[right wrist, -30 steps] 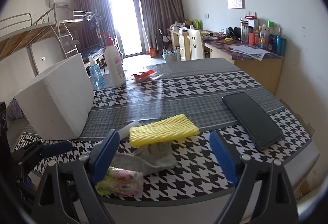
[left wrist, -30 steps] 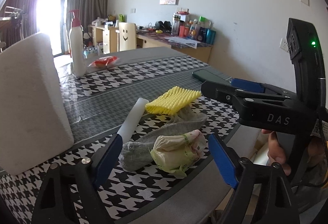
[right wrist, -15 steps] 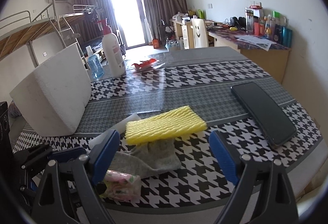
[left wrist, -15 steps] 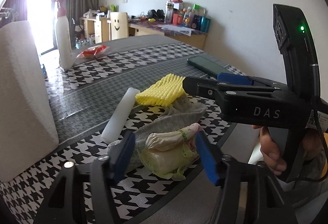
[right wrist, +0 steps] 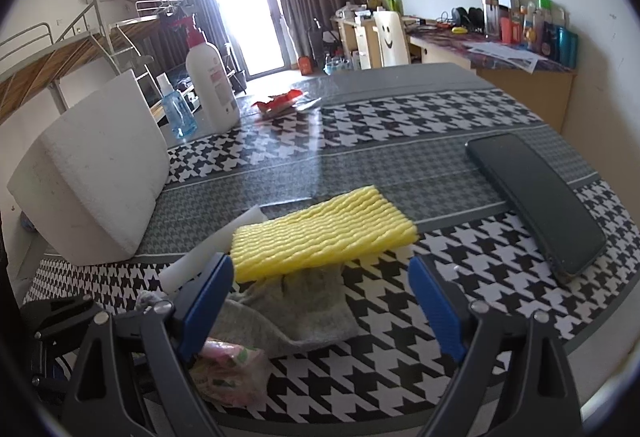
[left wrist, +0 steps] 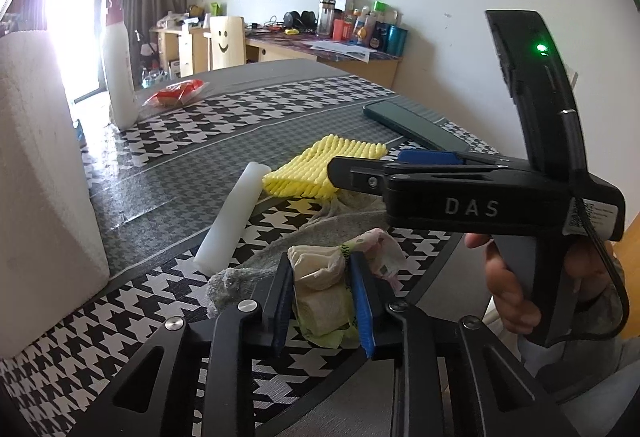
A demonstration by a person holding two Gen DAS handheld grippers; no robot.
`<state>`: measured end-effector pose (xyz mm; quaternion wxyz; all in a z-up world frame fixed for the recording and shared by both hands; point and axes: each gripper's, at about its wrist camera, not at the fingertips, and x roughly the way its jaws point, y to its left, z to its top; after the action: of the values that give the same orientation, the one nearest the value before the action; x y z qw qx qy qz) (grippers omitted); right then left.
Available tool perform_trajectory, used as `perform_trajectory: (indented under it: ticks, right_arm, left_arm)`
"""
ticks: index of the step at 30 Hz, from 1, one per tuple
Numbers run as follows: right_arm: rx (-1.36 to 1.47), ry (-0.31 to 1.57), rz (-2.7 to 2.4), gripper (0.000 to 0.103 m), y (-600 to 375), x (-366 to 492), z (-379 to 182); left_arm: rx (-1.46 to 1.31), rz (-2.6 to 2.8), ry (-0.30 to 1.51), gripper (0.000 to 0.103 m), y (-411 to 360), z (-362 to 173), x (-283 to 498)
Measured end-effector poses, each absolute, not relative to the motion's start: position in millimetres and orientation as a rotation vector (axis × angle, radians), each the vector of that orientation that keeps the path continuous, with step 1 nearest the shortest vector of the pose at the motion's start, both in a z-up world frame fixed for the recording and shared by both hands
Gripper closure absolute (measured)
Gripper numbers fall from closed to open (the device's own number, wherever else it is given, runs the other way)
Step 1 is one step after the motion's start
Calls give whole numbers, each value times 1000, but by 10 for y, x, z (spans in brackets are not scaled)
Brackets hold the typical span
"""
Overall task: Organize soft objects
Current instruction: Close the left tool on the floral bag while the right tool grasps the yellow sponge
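My left gripper [left wrist: 322,293] is shut on a soft tissue pack [left wrist: 320,293], cream and green, near the table's front edge; the pack also shows in the right wrist view [right wrist: 232,369]. It lies against a grey sock [left wrist: 320,233], which also shows in the right wrist view [right wrist: 304,313]. A yellow ribbed foam pad [right wrist: 320,233] rests partly on the sock. A white foam stick [left wrist: 236,213] lies to the left of the sock. My right gripper [right wrist: 320,305] is open above the sock and the yellow pad, holding nothing.
A large white foam block [right wrist: 92,181] stands at the left. A black phone [right wrist: 536,197] lies at the right. A white pump bottle [right wrist: 210,81], a blue bottle [right wrist: 178,109] and a red wrapper [right wrist: 280,101] are at the back. The table edge [left wrist: 452,277] is close.
My left gripper moved forward around the tissue pack and closed on it. My right gripper moved slightly forward toward the yellow pad and stayed open.
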<state>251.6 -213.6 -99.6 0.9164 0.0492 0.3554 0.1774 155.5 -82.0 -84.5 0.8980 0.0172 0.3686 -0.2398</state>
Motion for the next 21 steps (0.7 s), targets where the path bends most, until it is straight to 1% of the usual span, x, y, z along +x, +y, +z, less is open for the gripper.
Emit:
perform_trajectory:
  ticks: [7, 11, 15, 17, 19, 21]
  right_arm:
    - [118, 755, 383, 12, -2082, 2592, -1010]
    - [147, 782, 403, 22, -2082, 2654, -1047]
    - [176, 809, 413, 29, -2083, 2718, -1081]
    - [182, 814, 414, 38, -2078, 2738, -1087]
    - [191, 819, 413, 42, -2077, 2760, -1091]
    - [193, 824, 411, 53, -2078, 2781, -1098]
  left_arm:
    - [24, -512, 748, 75, -799, -781, 1507]
    - [19, -512, 737, 75, -777, -731, 1468]
    - [21, -504, 730, 75, -751, -700, 1425]
    - [22, -496, 727, 75, -722, -682, 1416]
    - [20, -481, 722, 75, -684, -667, 1413]
    - [13, -472, 721, 75, -647, -660, 1412]
